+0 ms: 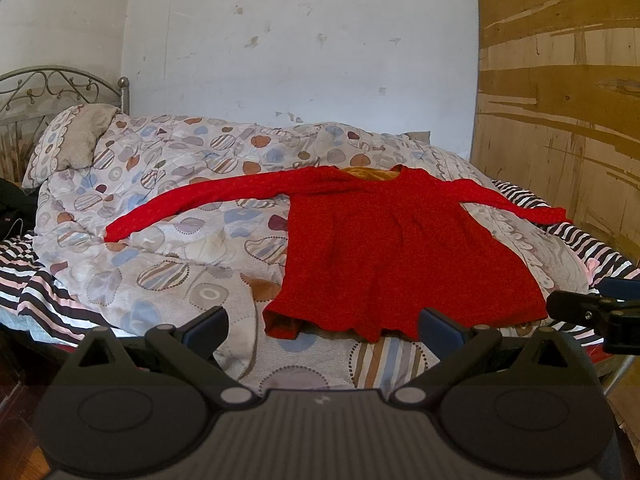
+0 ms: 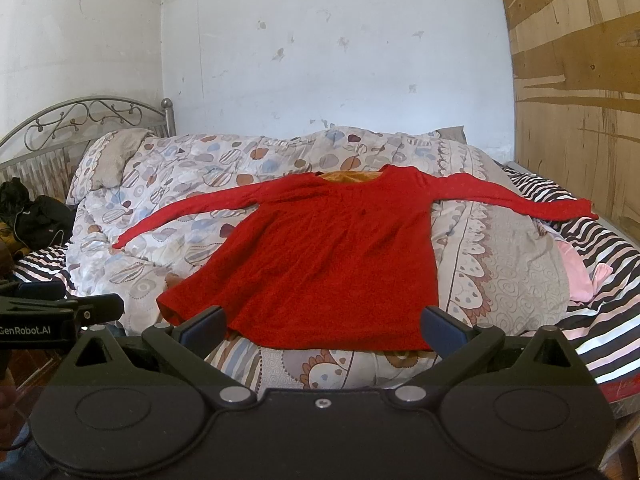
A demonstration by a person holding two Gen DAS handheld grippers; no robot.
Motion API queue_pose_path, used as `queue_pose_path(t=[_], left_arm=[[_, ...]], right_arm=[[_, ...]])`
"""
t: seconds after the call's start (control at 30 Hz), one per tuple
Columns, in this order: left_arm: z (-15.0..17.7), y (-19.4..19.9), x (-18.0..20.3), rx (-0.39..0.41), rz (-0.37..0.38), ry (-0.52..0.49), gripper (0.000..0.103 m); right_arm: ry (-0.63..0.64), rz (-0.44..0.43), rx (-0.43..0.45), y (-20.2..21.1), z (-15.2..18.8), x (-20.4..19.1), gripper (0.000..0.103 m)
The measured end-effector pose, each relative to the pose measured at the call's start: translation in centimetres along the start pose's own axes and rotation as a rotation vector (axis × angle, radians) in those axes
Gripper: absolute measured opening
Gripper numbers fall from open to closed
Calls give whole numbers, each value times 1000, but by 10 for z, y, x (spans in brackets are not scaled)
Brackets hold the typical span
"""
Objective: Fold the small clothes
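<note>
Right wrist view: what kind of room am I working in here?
Most likely a bedroom in a home. A bed with a scrolled metal headboard stands against a scuffed white wall, covered by a patterned quilt with a pillow at its head. A red long-sleeved top lies spread flat on the quilt.

Bed [image 2: 608,264]: carried patterned quilt [image 2: 192,184], striped sheet [image 1: 36,284].
Quilt: bore red top [image 2: 320,256], spread flat.
Pillow [image 2: 116,160]: at 10 o'clock.
</note>
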State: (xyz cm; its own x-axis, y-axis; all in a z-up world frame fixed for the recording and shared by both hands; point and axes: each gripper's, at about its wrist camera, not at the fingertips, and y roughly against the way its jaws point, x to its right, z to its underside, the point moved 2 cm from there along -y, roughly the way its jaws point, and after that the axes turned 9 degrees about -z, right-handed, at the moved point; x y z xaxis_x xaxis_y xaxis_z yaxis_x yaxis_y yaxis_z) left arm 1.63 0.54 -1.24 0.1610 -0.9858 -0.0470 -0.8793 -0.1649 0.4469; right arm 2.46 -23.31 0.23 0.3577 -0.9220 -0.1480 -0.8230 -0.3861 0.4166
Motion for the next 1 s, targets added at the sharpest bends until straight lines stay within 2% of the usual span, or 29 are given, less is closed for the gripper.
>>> queue_pose_path(t=[1.0], left_arm=[[3, -2, -1, -6, 1, -1, 102]], right_arm=[[12, 6, -24, -2, 5, -6, 103]])
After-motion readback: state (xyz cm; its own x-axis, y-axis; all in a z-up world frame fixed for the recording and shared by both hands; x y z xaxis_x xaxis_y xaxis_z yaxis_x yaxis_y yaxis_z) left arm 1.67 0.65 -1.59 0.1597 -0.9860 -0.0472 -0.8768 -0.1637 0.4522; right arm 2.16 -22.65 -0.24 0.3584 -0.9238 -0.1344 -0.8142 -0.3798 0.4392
